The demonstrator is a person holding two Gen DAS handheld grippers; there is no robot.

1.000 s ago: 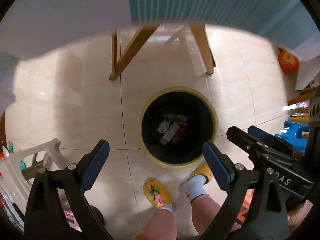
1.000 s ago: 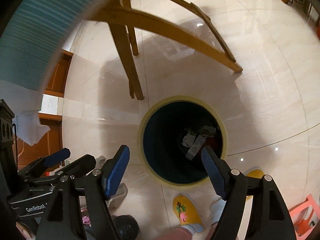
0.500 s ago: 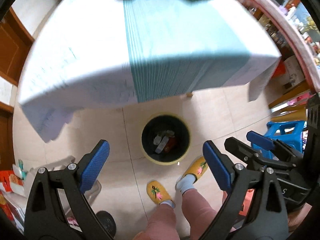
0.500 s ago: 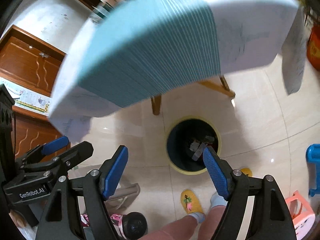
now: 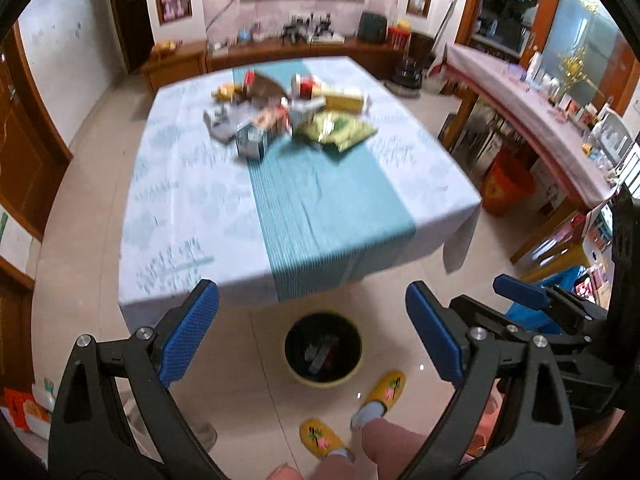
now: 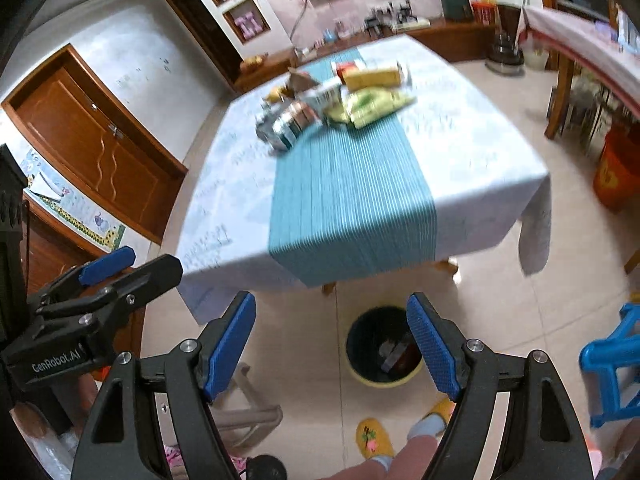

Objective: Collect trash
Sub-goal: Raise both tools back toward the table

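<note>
A heap of trash [image 5: 288,116] [image 6: 332,108], wrappers, cartons and a green-yellow bag, lies at the far end of the table [image 5: 192,208] [image 6: 480,168], on its teal runner. On the floor at the table's near edge stands a black bin with a yellow rim [image 5: 323,354] [image 6: 382,346], holding a few scraps. My left gripper [image 5: 314,336] hangs high above the bin, open and empty. Over the bin too, my right gripper [image 6: 332,344] is open with nothing in it. Each gripper shows at the side of the other's view.
The person's feet in yellow slippers [image 5: 382,390] [image 6: 374,438] stand just behind the bin. A blue stool [image 6: 612,364] and an orange bucket [image 5: 506,186] are on the right, a pale stool [image 6: 244,412] on the left. Cabinets and a long counter [image 5: 532,120] line the room.
Both grippers have risen and tilted up from close over the bin, so the table top and its trash have come into view. The bin looks smaller now. Both stay open.
</note>
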